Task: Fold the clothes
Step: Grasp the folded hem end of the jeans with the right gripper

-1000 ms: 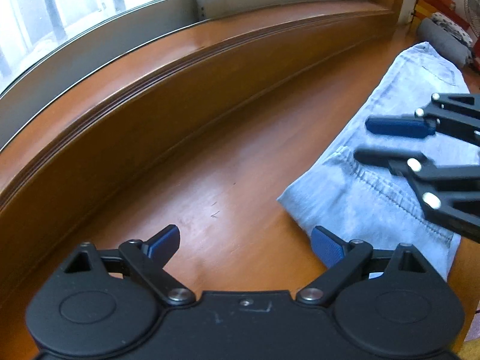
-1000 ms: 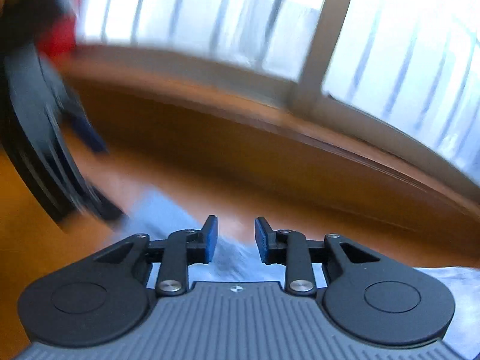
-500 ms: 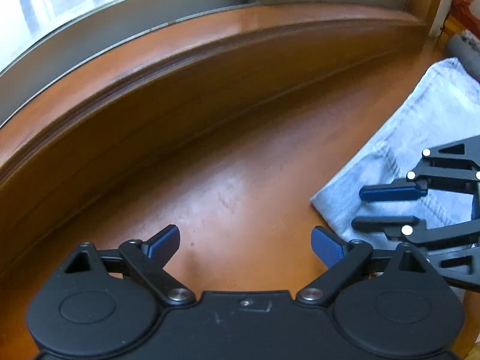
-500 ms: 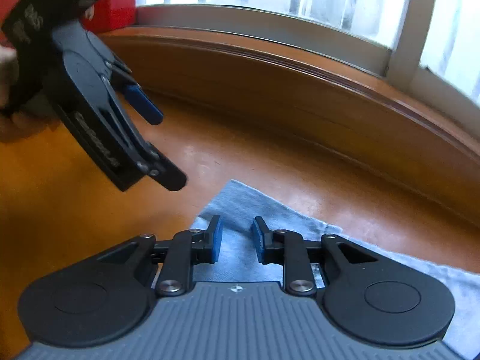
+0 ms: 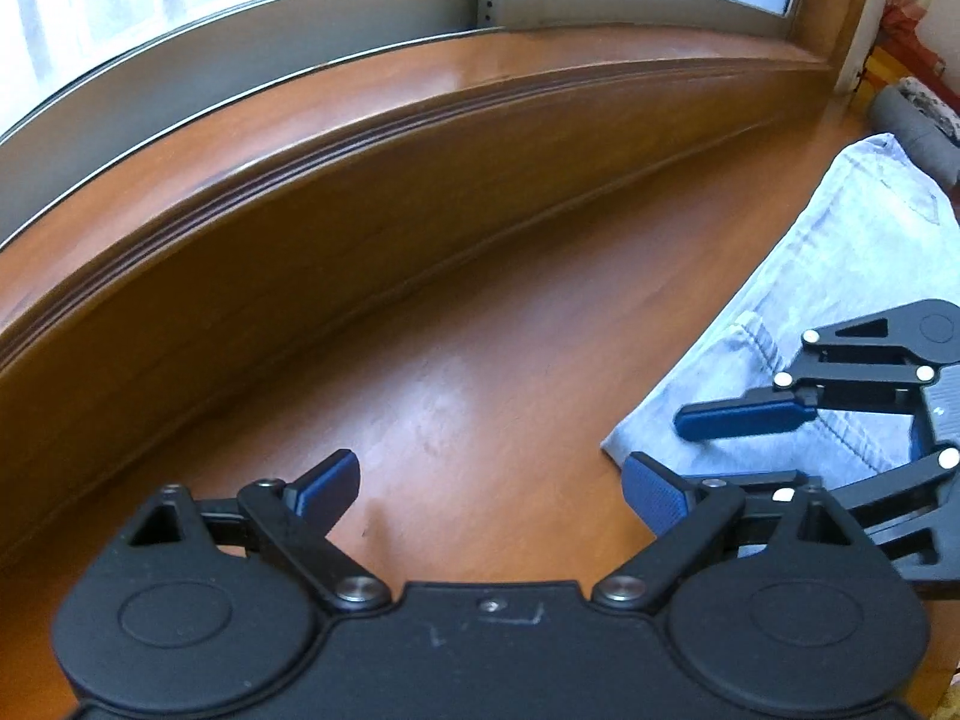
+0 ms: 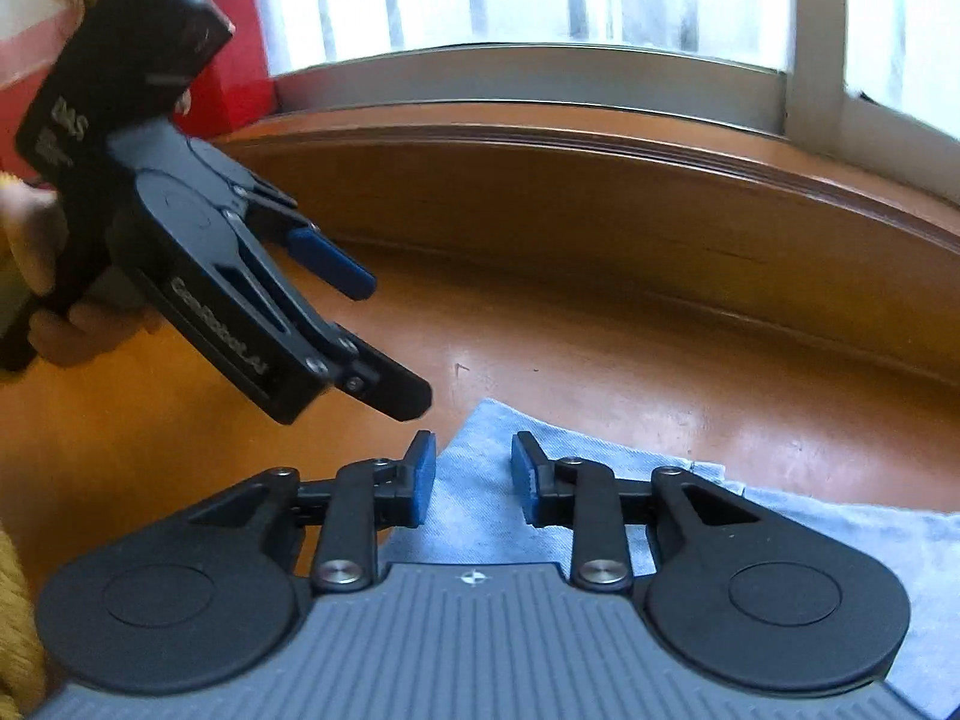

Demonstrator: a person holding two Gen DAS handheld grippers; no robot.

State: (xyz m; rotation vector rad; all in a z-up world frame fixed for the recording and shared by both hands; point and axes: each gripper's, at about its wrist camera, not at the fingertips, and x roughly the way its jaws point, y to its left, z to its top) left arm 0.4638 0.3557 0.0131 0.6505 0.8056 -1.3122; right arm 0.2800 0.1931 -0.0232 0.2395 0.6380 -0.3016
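Light-blue denim garment [image 5: 840, 300] lies flat on an orange-brown wooden surface [image 5: 480, 360] under a curved window sill [image 5: 420, 120], running off the right edge of the left-wrist view and filling the lower right of the right-wrist view. It looks already doubled over, w/ stitched seams showing and one corner pointing toward frame center, so at least one fold appears done; a further fold and squaring up seem left. The left gripper [image 5: 489, 480] hovers at lower center of its own view w/ jaws spread wide and nothing between them, above bare wood just beside the garment's corner. The right gripper [image 6: 474, 474] sits over that same corner, jaws part open and having just widened a little, fabric visible below the gap but pads not pressing on it, so no grasp yet. In the right-wrist view the left gripper enters from upper left, held by a person's hand [image 6: 42, 276], partly blurred. Hard to tell: how many layers the denim has, whether it's trousers or shorts, and its far end, cut off by the frame. A red box [image 6: 231, 84] stands at upper left by the window.
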